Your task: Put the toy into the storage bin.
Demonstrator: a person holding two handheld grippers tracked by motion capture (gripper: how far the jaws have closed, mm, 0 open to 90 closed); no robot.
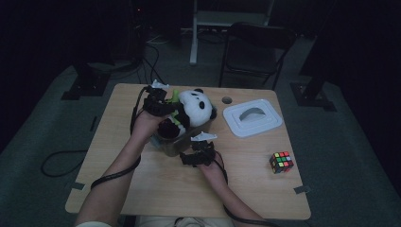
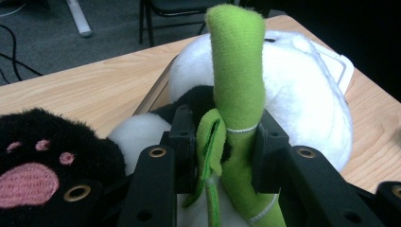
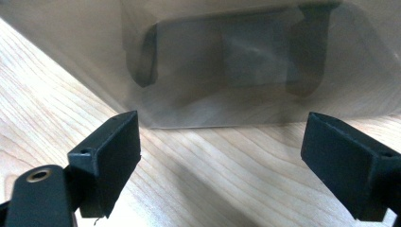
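My right gripper (image 3: 222, 156) sits spread wide just short of a clear plastic bin (image 3: 246, 61), while beyond it my left gripper (image 2: 222, 151) pinches the green bamboo stalk (image 2: 239, 71) of a plush panda (image 1: 196, 108) resting in that bin

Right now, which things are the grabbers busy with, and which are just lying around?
In use:
- black-and-white plush panda, its green felt bamboo stalk clamped in the left gripper
- clear plastic box under the panda
- right gripper, jaws open at the box

Lying about:
- white plastic lid
- multicoloured puzzle cube
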